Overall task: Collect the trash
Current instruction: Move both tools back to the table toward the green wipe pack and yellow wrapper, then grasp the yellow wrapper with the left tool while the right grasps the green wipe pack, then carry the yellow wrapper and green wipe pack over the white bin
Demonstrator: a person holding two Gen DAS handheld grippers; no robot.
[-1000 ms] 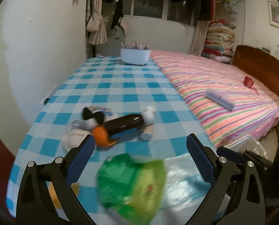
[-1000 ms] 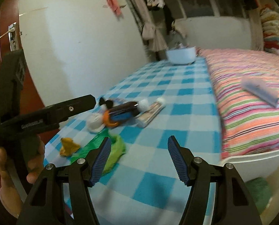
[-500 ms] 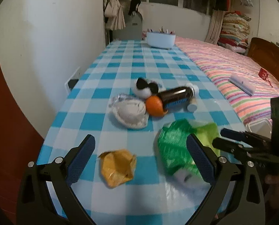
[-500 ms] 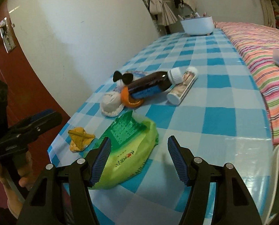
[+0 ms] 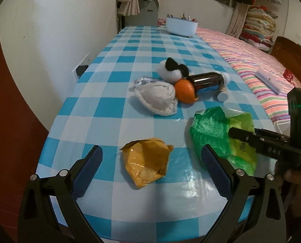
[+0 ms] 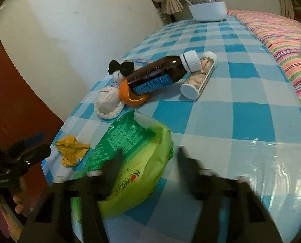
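A crumpled yellow wrapper (image 5: 147,159) lies near the table's front edge, between the fingers of my open left gripper (image 5: 151,169); it also shows in the right wrist view (image 6: 72,150). A green snack bag (image 5: 221,136) lies to its right. My open right gripper (image 6: 148,163) is over that bag (image 6: 134,156), one blurred finger on it. Behind lie orange peel (image 5: 184,88), a brown bottle (image 5: 208,81), a white cloth bundle (image 5: 156,96) and a clear tube (image 6: 199,77).
The table has a blue-and-white checked cover (image 5: 130,46). A white basin (image 5: 181,26) stands at its far end. A bed with a striped cover (image 5: 251,60) runs along the right side. A white wall (image 5: 59,30) is on the left.
Both grippers have come closer and lower to the table. The left one now frames the yellow wrapper. The right one has dropped onto the green bag.
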